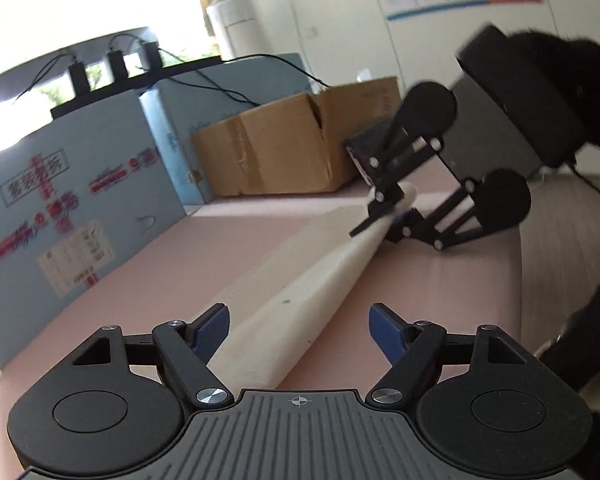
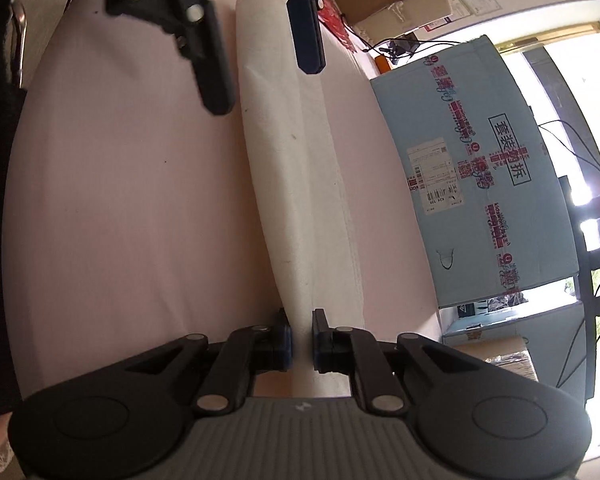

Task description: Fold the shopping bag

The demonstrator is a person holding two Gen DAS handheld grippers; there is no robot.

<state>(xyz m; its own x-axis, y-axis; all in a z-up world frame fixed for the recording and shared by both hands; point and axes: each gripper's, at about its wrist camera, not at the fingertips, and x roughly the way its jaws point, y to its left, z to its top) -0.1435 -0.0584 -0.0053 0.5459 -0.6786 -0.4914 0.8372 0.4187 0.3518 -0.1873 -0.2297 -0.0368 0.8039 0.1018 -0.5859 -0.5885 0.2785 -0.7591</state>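
Pink bench [image 2: 100,200] holds the white shopping bag [image 2: 296,184], folded into a long strip. Right claw [image 2: 302,346] pinches one end. Left claw [image 1: 298,334] is wide apart around the other end.

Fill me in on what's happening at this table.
A person is working on a white shopping bag with a two-finger gripper in each hand. The bag lies on the pink table as a long narrow strip. The right gripper is shut on one end of it. At the other end the left gripper has its jaws open, straddling the bag without pinching it. Cardboard boxes stand along the table's far side.
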